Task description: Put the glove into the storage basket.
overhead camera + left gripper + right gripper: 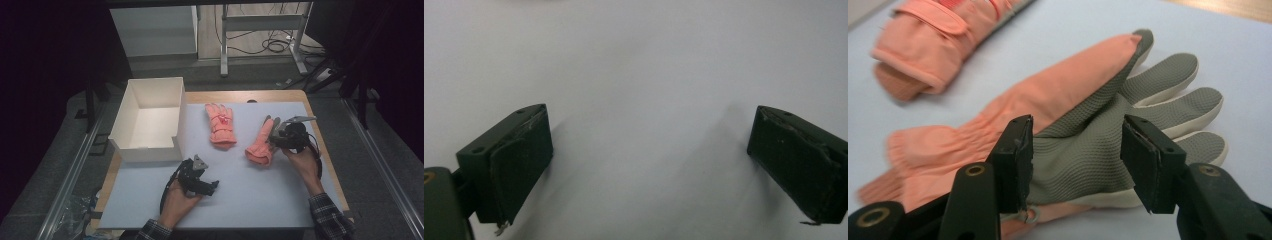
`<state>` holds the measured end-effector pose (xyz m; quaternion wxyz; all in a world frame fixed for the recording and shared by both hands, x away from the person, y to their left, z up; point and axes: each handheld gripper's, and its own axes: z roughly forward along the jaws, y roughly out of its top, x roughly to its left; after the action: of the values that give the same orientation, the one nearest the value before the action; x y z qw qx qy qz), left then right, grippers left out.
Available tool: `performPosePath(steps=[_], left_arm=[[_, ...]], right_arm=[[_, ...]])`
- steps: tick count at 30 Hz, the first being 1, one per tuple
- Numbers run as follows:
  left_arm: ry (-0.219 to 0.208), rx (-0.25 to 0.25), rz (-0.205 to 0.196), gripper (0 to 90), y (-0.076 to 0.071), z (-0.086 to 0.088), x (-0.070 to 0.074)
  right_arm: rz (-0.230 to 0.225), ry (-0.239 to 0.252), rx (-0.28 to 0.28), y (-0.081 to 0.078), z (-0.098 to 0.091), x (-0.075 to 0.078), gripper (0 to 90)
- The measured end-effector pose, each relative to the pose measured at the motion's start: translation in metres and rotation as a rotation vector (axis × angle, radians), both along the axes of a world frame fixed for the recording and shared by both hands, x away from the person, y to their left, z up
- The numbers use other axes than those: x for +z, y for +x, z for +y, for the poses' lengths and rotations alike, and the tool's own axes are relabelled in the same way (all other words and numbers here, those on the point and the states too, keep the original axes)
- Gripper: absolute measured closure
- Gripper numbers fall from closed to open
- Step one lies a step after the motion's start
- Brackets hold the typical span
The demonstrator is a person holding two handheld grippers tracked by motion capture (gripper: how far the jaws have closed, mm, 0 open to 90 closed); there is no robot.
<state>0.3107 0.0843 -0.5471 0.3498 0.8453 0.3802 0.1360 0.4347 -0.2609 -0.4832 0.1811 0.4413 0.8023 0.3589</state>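
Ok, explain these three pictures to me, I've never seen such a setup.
A person sits at a table covered by a white sheet and holds a hand-operated two-jaw gripper in each hand. The wide picture comes from a camera above; the other two come from cameras riding on the grippers.

On the sheet lie two pink gloves and an open white box. The far glove lies alone. The right gripper has its jaws either side of the near glove, over its grey palm; whether they pinch it I cannot tell. The left gripper is open over bare sheet, holding nothing.

Left tongs (212, 186) low, jaws wide apart; right tongs (274, 131) half open, forearm outstretched.
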Motion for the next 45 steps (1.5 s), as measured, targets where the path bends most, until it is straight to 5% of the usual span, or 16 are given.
performPosePath(steps=[3,7,14,18,28,45], left_arm=[[-0.003,0.002,0.003,4.2,0.0,0.0,0.0],[-0.003,0.002,0.003,4.2,0.0,0.0,0.0],[0.0,0.0,-0.001,4.2,0.0,0.0,0.0],[-0.003,0.002,0.002,4.2,0.0,0.0,0.0],[-0.004,0.003,0.002,4.2,0.0,0.0,0.0],[-0.003,0.003,0.003,4.2,0.0,0.0,0.0]], right_arm=[[0.025,-0.024,-0.007,0.006,0.001,-0.008,46.6],[0.055,0.013,-0.008,0.01,-0.002,-0.017,50.2],[0.063,0.014,-0.019,0.009,-0.003,-0.024,77.7],[0.051,0.009,-0.016,0.008,-0.002,-0.023,85.6],[0.056,0.082,-0.026,0.005,-0.008,-0.016,87.3],[0.021,0.141,0.044,-0.019,-0.01,0.011,87.6]])
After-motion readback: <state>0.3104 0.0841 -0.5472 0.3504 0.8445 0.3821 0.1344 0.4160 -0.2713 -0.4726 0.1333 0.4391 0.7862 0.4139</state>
